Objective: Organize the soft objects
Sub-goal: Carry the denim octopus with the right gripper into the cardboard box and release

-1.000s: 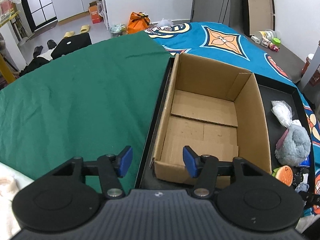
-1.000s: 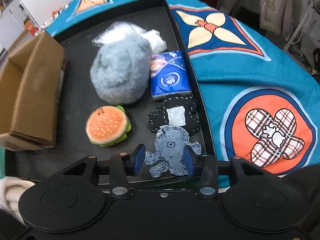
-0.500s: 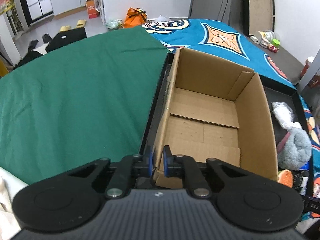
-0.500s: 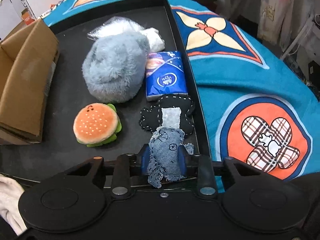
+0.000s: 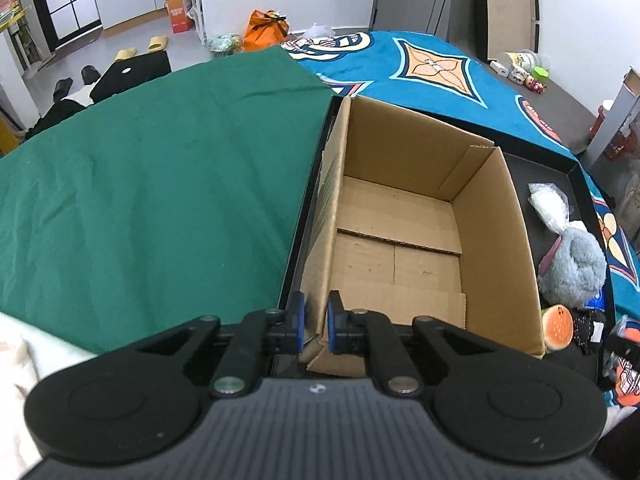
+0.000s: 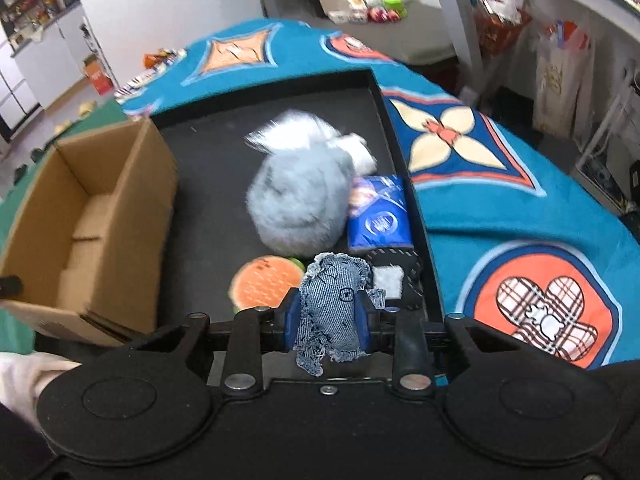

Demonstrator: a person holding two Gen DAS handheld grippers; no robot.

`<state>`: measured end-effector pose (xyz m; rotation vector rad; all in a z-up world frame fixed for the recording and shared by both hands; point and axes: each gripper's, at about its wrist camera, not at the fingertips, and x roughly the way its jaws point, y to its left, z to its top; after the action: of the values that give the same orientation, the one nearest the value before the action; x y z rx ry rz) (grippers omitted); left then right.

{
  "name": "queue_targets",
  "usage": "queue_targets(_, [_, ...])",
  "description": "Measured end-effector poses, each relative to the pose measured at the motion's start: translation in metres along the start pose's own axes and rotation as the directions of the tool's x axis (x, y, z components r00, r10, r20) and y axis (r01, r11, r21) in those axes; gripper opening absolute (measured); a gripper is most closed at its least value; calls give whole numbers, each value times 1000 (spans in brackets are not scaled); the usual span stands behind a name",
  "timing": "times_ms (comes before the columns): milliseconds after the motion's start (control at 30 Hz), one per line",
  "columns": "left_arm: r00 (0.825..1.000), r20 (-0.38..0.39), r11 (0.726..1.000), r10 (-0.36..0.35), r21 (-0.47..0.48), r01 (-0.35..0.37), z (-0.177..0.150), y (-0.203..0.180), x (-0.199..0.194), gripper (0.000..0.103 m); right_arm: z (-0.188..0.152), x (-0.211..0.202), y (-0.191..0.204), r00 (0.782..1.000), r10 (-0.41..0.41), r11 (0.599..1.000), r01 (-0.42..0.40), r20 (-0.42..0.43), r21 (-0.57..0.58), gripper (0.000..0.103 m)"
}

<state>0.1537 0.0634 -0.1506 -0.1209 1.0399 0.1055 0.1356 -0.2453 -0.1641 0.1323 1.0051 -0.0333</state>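
Your left tongs are clamped on the near left corner of the cardboard box, which stands empty at the left end of the black tray; your right tongs grip the denim toy, held clear above the tray's near right corner. Risks noted: the pinch is on the toy's middle only, with frayed limbs hanging loose, so a limb could catch the box wall on the way over; the box corner is already creased between the pads, and pulling there could tip or drag the box; the grey plush, burger toy, tissue pack and black patch toy lie close beneath, so a low sweep would scatter them.
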Motion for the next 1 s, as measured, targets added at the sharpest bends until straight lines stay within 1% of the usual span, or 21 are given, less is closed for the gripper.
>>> queue_targets(233, [1000, -9, 1000, 8, -25, -8, -5, 6, 2, 10, 9, -26, 19, 995, 50, 998, -47, 82, -39, 28])
queue_targets(400, [1000, -1, 1000, 15, -20, -15, -6, 6, 2, 10, 13, -38, 32, 990, 78, 995, -71, 114, -63, 28])
queue_targets(467, [1000, -5, 999, 13, -34, -13, -6, 8, 4, 10, 13, -43, 40, 988, 89, 994, -79, 126, -82, 28])
queue_targets(533, [1000, 8, 998, 25, -52, -24, -6, 11, 3, 10, 14, -45, 48, 985, 102, 991, -88, 141, -104, 28])
queue_targets(733, [1000, 11, 998, 4, -64, -4, -7, 14, 4, 10, 19, -52, 71, 973, 147, 980, -119, 177, -158, 28])
queue_targets(1000, [999, 18, 995, -28, -94, 30, -8, 21, 6, 10, 25, -51, 100, 960, 206, 963, -164, 192, -215, 28])
